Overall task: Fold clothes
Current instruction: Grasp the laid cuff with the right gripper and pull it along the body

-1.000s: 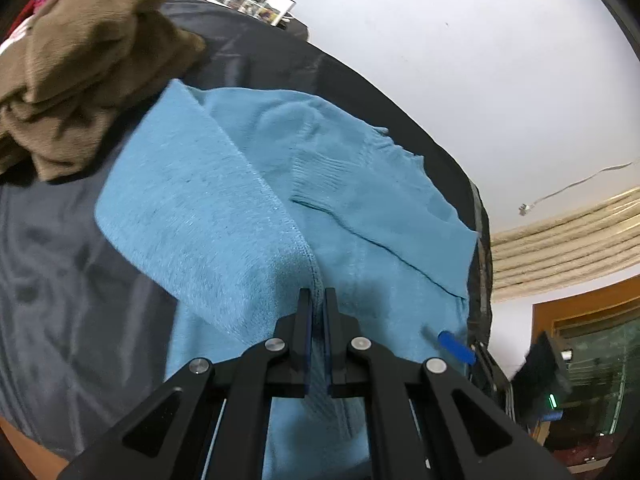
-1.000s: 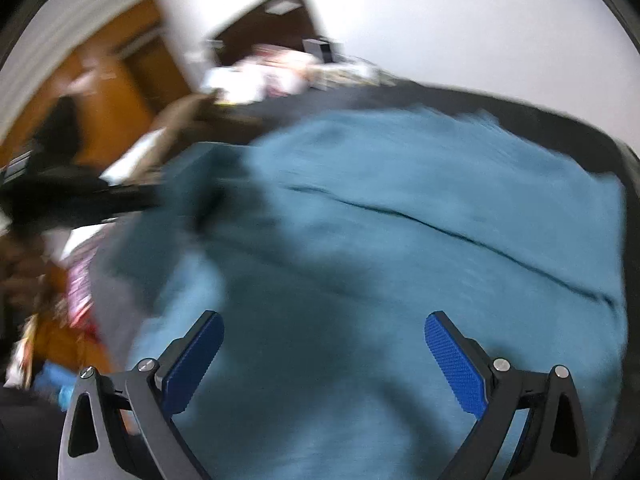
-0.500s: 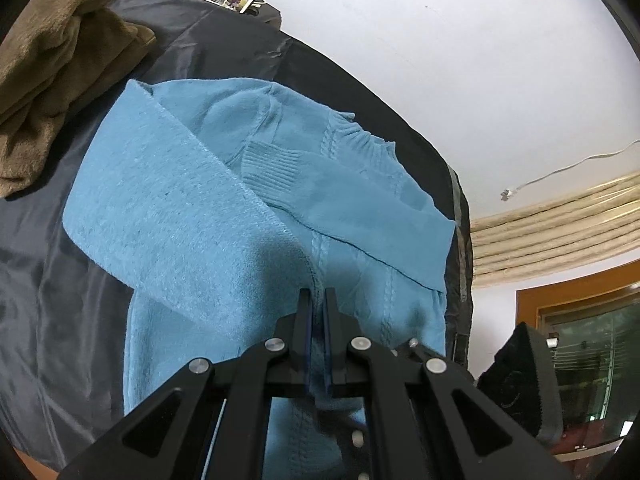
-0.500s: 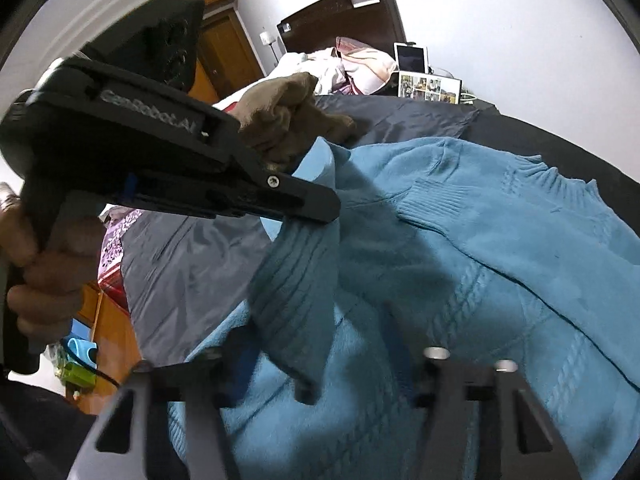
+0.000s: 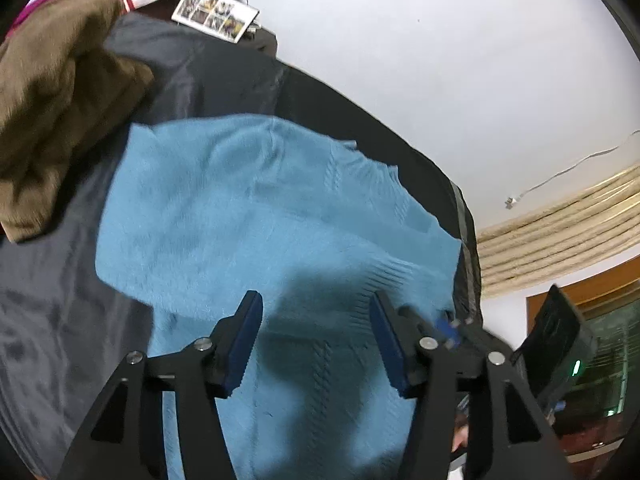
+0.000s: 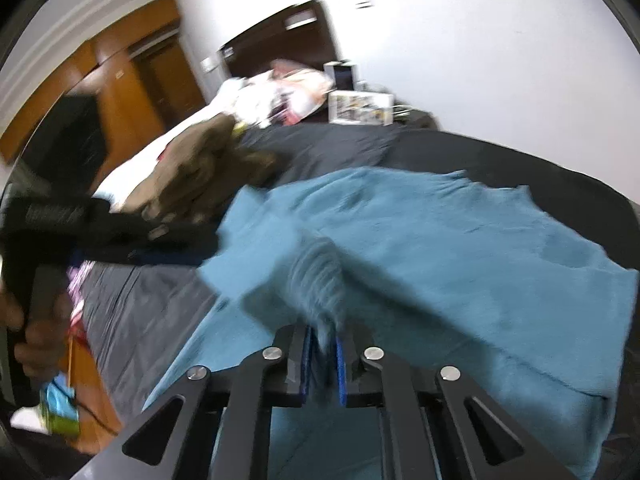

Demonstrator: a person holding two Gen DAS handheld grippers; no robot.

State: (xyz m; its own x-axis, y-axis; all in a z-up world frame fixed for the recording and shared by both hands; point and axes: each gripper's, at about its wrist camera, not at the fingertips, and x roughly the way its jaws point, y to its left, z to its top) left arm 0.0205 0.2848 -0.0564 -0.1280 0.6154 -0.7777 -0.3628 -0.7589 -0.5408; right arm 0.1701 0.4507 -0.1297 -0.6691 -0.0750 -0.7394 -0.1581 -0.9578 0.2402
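Observation:
A light blue knit sweater (image 5: pixel 260 216) lies spread on a dark grey bed cover (image 5: pixel 52 320). My left gripper (image 5: pixel 316 320) hovers over the sweater's middle; its jaws are opening and nothing is between the blue pads. The tip of the right gripper shows just right of it. In the right wrist view my right gripper (image 6: pixel 323 354) is shut on a ribbed cuff (image 6: pixel 320 280) of the sweater (image 6: pixel 480 264), lifted off the body. At the left of that view the left gripper (image 6: pixel 132 236) is held by a hand (image 6: pixel 36 320).
A brown garment (image 5: pixel 60 100) is heaped at the far left of the bed, also seen as a brown garment (image 6: pixel 200 168) in the right wrist view. Behind it lie pillows and a photo frame (image 5: pixel 216 12) by the white wall. The bed's edge (image 5: pixel 464 216) runs along the sweater's right side.
My left gripper has let go of the sleeve and opened. My right gripper has come in from open, shut on the cuff and carried it across the sweater.

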